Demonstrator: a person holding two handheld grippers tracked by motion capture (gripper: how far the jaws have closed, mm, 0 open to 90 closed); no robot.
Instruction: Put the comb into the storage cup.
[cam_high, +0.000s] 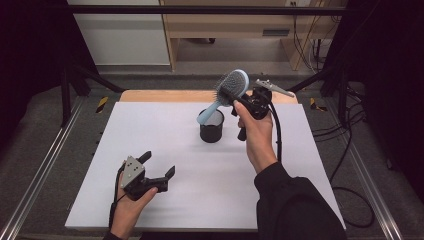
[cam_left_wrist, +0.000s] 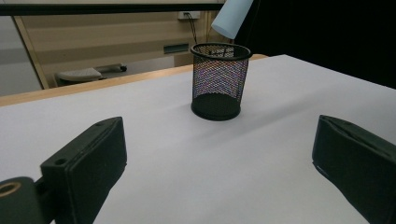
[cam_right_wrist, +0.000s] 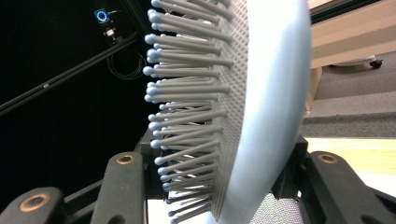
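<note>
The left tongs (cam_high: 159, 171) are rested low on the white bench (cam_high: 150, 130), jaws spread wide and empty, with the black wire-mesh cup (cam_left_wrist: 218, 81) standing upright ahead of them and between their jaws in the left gripper view. Over that cup, the pale blue paddle hairbrush with grey ball-tipped bristles (cam_high: 225, 95) is clamped by its head in the right tongs (cam_high: 248, 100), one jaw on the bristle side and one on the smooth back. The step in hand is judged to be standing the brush in the cup: the handle tip should be centred over the rim before being lowered, and the grip kept firm. The brush's long axis slopes, handle down toward the cup, head up beside the right tongs.
</note>
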